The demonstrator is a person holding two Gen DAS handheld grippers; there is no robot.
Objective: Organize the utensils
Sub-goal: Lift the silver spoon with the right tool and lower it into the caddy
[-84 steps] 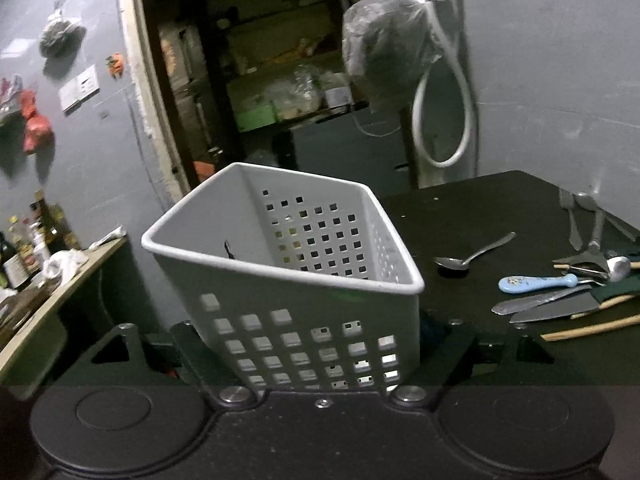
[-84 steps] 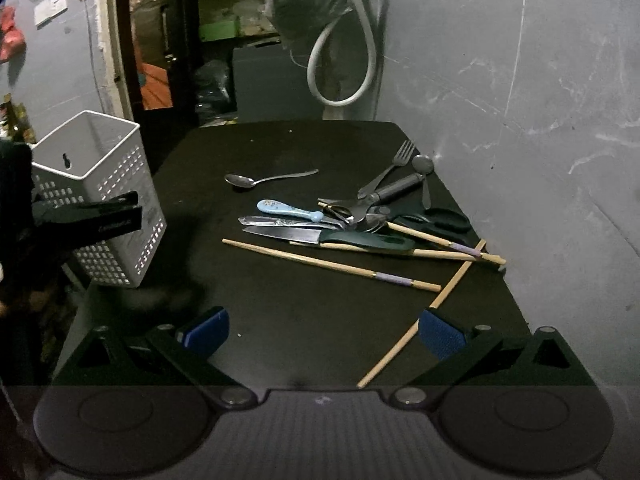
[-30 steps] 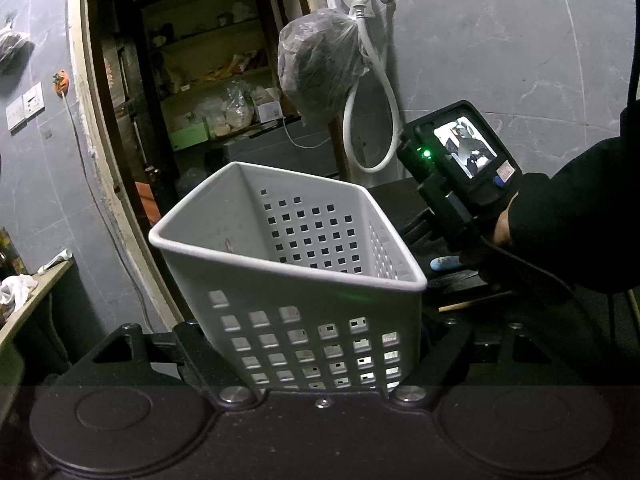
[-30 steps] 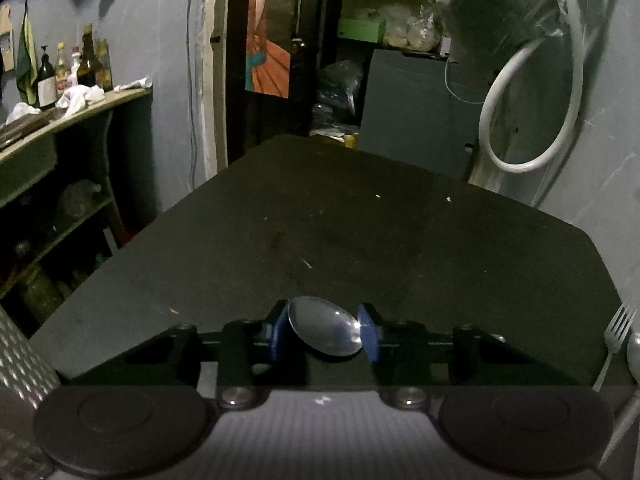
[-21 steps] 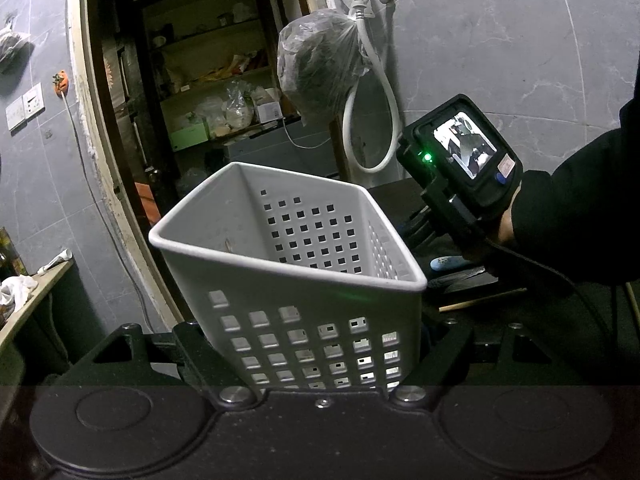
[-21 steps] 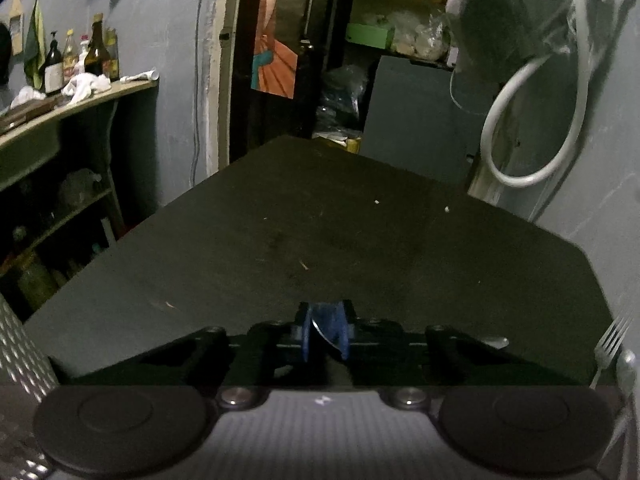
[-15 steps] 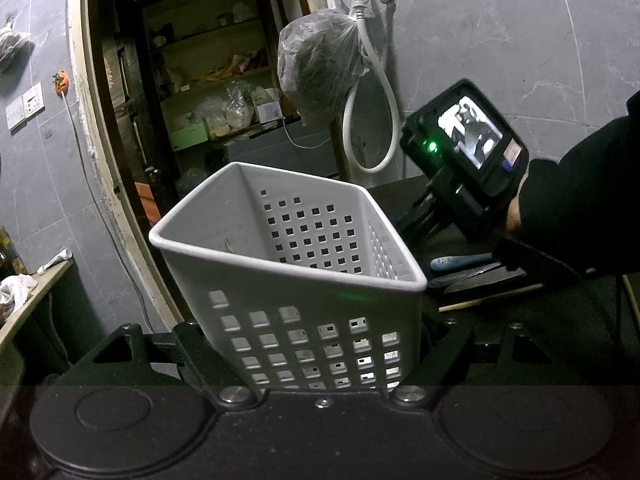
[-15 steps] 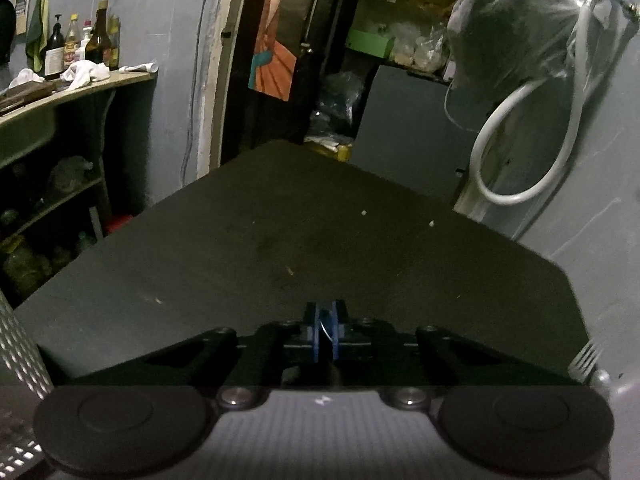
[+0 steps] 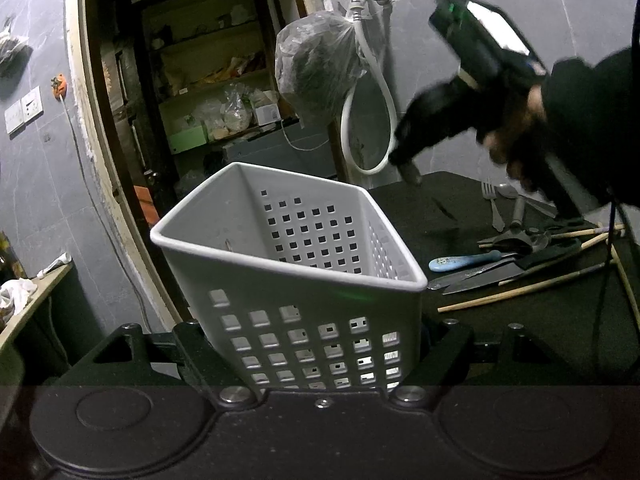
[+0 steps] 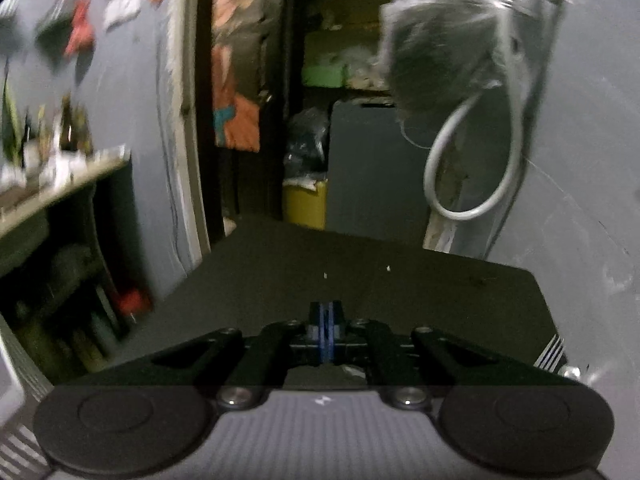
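The white perforated basket (image 9: 296, 280) was clamped between the fingers of the left hand-held gripper (image 9: 320, 344), tilted a little, above the near edge of the dark surface (image 9: 520, 320). The right hand-held gripper (image 10: 325, 330) was raised above the surface with its blue pads (image 10: 320, 328) pressed together on a thin bright strip, which could not be identified with certainty because of blur. The other utensils were left in a heap on the surface to the right of the basket: a blue-handled spoon (image 9: 466, 260), knives (image 9: 500, 276), chopsticks (image 9: 520, 290) and a fork (image 9: 491, 206).
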